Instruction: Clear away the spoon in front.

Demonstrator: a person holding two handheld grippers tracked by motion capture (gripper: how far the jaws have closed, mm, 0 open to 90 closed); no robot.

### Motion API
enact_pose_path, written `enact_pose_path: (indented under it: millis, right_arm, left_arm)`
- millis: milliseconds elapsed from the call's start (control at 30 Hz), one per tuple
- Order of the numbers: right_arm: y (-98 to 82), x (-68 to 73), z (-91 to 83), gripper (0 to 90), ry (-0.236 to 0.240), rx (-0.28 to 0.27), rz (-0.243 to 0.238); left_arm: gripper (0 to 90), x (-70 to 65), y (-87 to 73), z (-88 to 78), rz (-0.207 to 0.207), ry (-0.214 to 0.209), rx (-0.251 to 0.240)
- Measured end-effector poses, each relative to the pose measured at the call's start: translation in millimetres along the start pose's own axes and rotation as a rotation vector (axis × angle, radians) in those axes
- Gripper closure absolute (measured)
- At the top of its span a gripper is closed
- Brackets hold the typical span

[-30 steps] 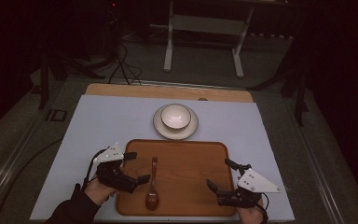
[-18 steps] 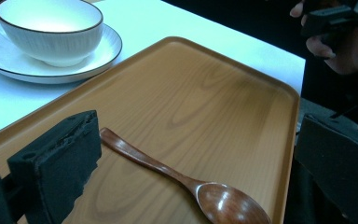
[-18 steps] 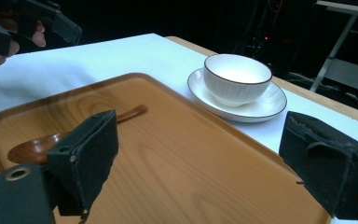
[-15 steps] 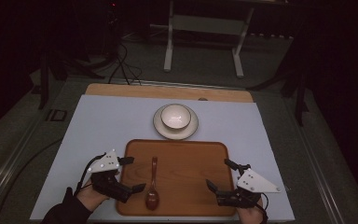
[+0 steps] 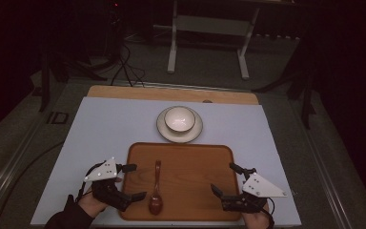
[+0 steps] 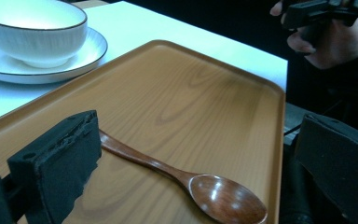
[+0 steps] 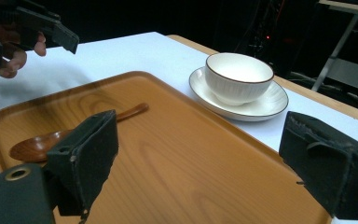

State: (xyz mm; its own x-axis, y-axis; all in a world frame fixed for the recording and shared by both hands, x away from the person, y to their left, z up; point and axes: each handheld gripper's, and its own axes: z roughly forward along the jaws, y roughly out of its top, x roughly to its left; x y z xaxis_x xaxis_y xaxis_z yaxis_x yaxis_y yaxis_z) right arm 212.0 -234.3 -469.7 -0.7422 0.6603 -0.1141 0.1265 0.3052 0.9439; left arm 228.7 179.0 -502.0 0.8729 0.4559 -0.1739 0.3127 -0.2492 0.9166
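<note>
The left gripper (image 5: 132, 182), jaws wide apart, had slid in from the tray's (image 5: 190, 153) edge toward the wooden spoon (image 5: 156, 192) lying on it, likely readying a grasp, while the open right gripper (image 5: 225, 181) waited.

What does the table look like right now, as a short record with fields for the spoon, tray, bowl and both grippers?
spoon: lies on the tray, bowl end toward the person
tray: wooden, on the white table
bowl: white, on a saucer beyond the tray
left gripper: open, jaws either side of the spoon's line, not touching it
right gripper: open over the tray's right edge, holding nothing
</note>
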Motion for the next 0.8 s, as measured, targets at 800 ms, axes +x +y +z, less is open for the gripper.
enact_pose_path:
  millis: [800]
  right_arm:
    - [-0.9, 0.1, 1.6, 11.5, 0.007, 0.013, 0.001]
  left_arm:
    - [0.2, 0.3, -12.0, 8.5, 0.009, 0.012, 0.036]
